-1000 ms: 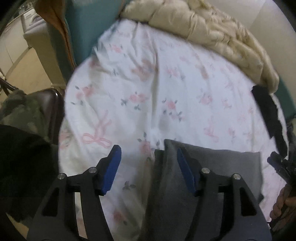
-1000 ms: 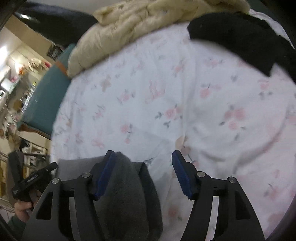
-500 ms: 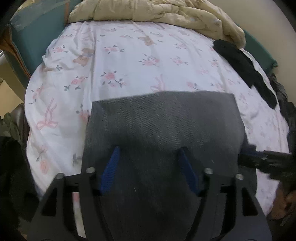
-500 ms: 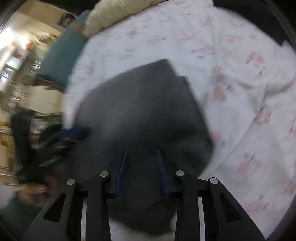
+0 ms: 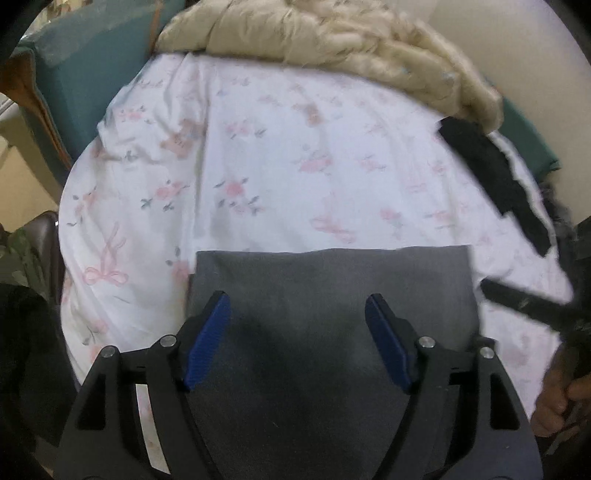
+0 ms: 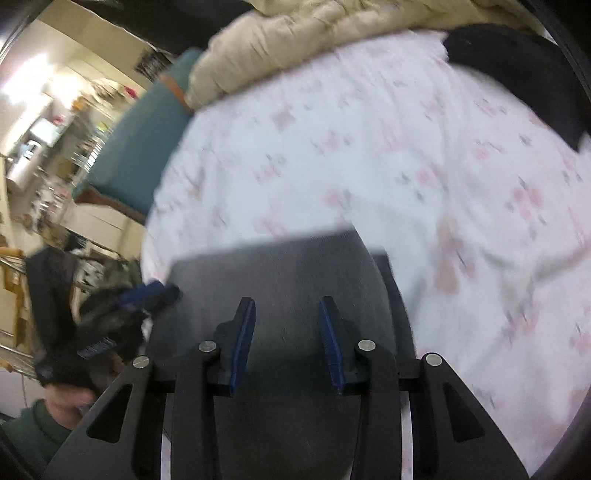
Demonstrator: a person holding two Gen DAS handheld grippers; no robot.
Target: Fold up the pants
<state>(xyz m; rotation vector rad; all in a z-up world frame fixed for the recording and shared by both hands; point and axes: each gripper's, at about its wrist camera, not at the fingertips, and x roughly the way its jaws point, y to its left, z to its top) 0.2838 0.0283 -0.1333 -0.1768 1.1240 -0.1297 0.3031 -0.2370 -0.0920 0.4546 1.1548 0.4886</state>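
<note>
The grey pants (image 5: 332,273) lie folded in a flat rectangle on the floral bedsheet (image 5: 295,147), near its front edge. My left gripper (image 5: 295,306) hovers over their left half, jaws wide, open, nothing pinched. In the right wrist view the pants (image 6: 277,266) spread under my right gripper (image 6: 286,306). Its jaws stand narrower and are opening; only flat cloth shows below the gap, with no pad pressing on it. Each gripper shows blurred in the other's view: the right gripper (image 5: 524,302) beside the pants' right edge, the left gripper (image 6: 147,295) at their left edge.
A cream duvet (image 5: 332,33) is heaped along the far side of the bed. A black garment (image 5: 491,170) lies at the right on the sheet. A teal bed frame (image 5: 92,74) borders the left side. A hand (image 5: 557,398) shows at the lower right.
The pants went from a bunched strip between the grippers to a flat folded rectangle. Both grippers have shifted over the cloth. The right jaws narrowed, then widened a little.
</note>
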